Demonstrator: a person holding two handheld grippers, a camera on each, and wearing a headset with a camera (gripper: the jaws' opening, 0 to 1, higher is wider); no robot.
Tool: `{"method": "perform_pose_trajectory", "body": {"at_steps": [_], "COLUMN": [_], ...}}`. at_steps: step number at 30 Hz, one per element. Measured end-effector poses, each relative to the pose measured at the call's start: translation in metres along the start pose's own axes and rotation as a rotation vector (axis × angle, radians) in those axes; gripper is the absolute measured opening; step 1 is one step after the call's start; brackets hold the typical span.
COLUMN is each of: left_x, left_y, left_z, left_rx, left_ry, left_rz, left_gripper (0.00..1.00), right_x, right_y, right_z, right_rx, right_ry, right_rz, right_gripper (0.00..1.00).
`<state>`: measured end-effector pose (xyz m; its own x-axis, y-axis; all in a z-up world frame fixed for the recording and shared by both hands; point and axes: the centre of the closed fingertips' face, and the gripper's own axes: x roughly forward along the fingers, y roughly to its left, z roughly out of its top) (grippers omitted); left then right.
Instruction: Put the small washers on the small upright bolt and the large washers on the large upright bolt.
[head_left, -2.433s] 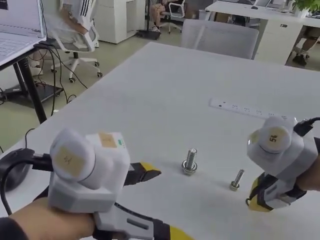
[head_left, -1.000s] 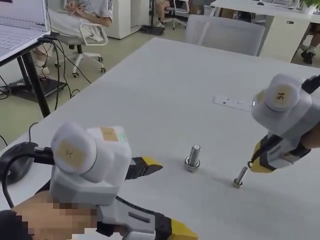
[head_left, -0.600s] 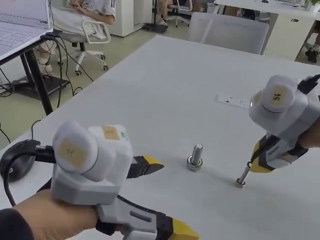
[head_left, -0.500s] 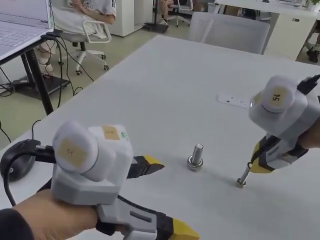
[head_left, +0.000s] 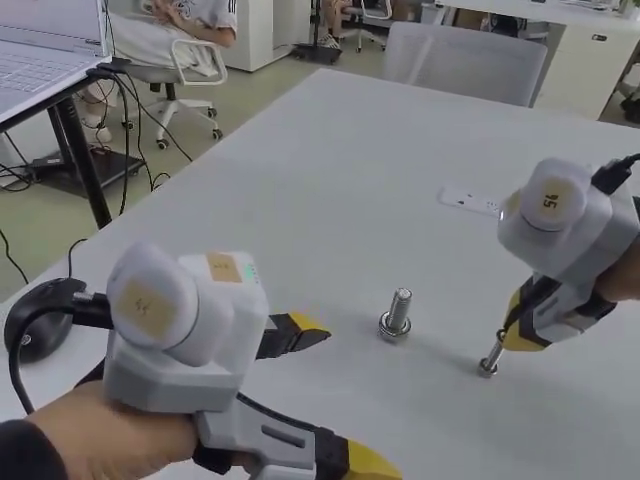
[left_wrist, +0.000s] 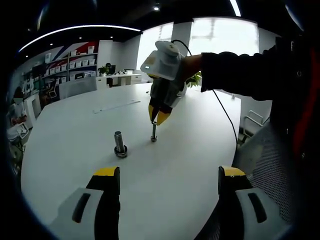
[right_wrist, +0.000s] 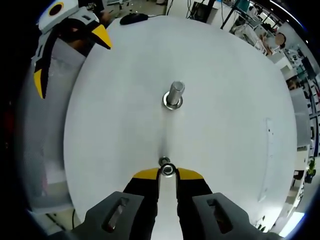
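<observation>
Right tongs (right_wrist: 167, 173) are drawn narrow, pinching what looks to me like a small silvery washer (right_wrist: 167, 170) at their yellow tips. In the head view they sit at the right edge of the frame, tips touching the top of the small slim steel bolt (head_left: 490, 358). Left tongs (left_wrist: 168, 173) are spread wide and hold nothing, low in the left of the head view, well apart from both bolts.

What worries me is the thin bolt. It stands only on its own head on the white tabletop (head_left: 330, 180) and seems to lean a little in the head view. Any sideways push from my tips would likely knock it over. If the ring's hole is not centred over the thread when I let go, the washer could glance off and roll away across the smooth top. Nothing braces the bolt, since my other tongs are far off.

Lower centre of the head view has the large thick steel bolt (head_left: 397, 312), upright, with a bright ring around its base that I take for a washer. The small bolt is just right of it, apart. Its washer is tiny and shiny, and I cannot tell whether it is already over the thread.
</observation>
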<state>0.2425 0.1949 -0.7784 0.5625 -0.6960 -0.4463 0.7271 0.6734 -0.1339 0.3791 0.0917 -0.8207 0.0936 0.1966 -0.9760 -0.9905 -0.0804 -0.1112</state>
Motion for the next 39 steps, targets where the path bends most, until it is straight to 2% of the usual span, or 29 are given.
{"method": "perform_pose_trajectory", "body": {"at_steps": [9,31,39], "left_x": [0.0,0.001,0.001], "left_y": [0.001,0.002,0.003], "left_z": [-0.001,-0.004,-0.005], "left_rx": [-0.002,-0.011,-0.012], "left_ry": [0.001,0.015,0.019], "left_rz": [0.0,0.008,0.01], "left_gripper": [0.8,0.8,0.8], "right_x": [0.005,0.034,0.036], "right_y": [0.002,0.008,0.008], "right_z": [0.0,-0.005,-0.006], "right_rx": [0.009,0.025,0.028], "right_ry": [0.002,0.011,0.012], "right_rz": [0.013,0.054,0.059], "right_gripper": [0.14,0.14,0.14]}}
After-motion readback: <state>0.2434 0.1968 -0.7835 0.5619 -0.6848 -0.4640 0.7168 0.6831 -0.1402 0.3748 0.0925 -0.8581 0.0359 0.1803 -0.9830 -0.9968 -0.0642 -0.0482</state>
